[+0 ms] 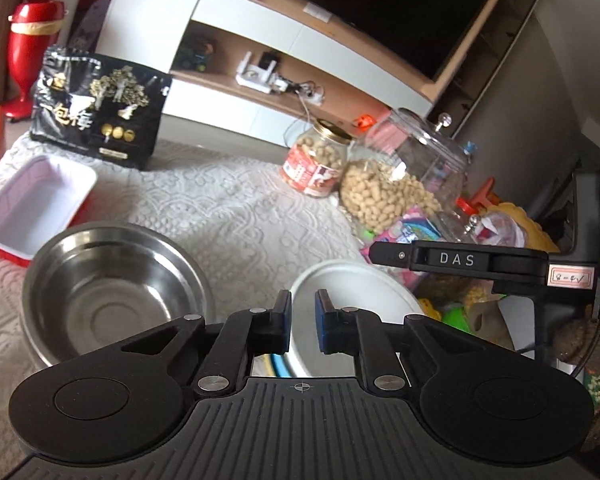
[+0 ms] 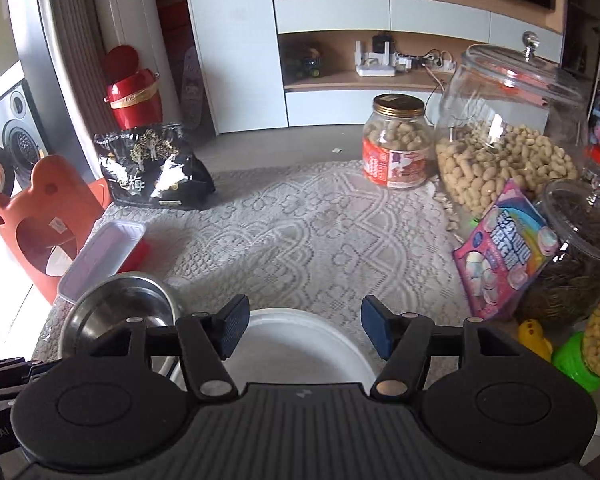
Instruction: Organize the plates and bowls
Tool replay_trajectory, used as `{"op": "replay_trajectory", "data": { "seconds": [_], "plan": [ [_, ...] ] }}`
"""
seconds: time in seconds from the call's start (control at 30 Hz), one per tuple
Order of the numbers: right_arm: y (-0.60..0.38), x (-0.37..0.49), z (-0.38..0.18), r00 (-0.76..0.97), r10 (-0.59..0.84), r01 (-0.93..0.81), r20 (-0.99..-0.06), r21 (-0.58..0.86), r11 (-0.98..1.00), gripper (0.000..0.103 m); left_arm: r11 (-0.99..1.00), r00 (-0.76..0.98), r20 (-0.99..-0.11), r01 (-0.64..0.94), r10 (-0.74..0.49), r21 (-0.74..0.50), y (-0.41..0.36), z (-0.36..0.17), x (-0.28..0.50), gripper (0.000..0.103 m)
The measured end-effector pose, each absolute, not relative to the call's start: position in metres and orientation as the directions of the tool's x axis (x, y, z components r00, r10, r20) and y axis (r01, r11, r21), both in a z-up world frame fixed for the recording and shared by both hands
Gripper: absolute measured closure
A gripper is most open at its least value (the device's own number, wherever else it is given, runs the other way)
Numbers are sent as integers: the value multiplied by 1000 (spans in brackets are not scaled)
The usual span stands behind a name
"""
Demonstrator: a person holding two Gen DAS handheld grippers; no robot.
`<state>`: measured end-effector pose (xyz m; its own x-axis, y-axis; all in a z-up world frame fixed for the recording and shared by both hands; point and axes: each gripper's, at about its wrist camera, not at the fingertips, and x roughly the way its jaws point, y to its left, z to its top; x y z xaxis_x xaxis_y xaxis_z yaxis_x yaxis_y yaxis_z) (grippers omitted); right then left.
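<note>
White plate (image 2: 300, 344), steel bowl (image 2: 120, 312) on lace tablecloth (image 2: 320, 232) | left jaws closed, empty | right jaws open | shelving (image 2: 380, 40) behind

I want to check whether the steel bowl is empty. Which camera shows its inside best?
The left wrist view: the steel bowl lies almost whole before the camera, its bare floor and walls showing, with nothing in it. The right wrist view catches the bowl low at the left, smaller, its near part hidden behind the right tongs' arm.
</note>
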<state>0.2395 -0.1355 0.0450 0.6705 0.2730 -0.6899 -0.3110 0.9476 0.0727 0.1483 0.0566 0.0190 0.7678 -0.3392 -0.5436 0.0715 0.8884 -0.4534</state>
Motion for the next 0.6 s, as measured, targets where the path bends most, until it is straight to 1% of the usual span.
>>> {"op": "replay_trajectory", "data": {
  "seconds": [0.1,0.2,0.27,0.33,0.4,0.47,0.5,0.53,0.6],
  "plan": [
    [-152,236,40,673,326,-364,-664,87,927,41,888,737,-578,66,-351,-455,47,19,161,88],
    [-171,230,34,696,376,-388,-612,121,914,41,937,734,-623,56,-272,-345,31,25,169,88],
    [-184,228,25,718,383,-376,-581,138,916,41,958,749,-628,26,-209,-286,22,28,172,88],
    [-193,232,16,697,357,-342,-623,149,928,41,973,774,-619,-19,-132,-231,11,27,172,88],
    [-202,234,10,653,387,-334,-652,211,919,41,988,806,-591,-55,-42,-145,-5,23,169,87],
    [-209,233,8,629,417,-330,-656,260,907,41,996,807,-590,-69,20,-61,-22,14,169,86],
    [-212,228,9,637,416,-329,-649,259,908,41,997,799,-601,-66,25,-46,-27,10,168,85],
    [-213,224,10,657,401,-326,-638,240,915,41,997,790,-613,-59,21,-42,-29,6,168,82],
    [-212,215,11,703,361,-325,-613,176,929,41,997,779,-627,-55,9,-55,-27,2,167,82]
  ]
}}
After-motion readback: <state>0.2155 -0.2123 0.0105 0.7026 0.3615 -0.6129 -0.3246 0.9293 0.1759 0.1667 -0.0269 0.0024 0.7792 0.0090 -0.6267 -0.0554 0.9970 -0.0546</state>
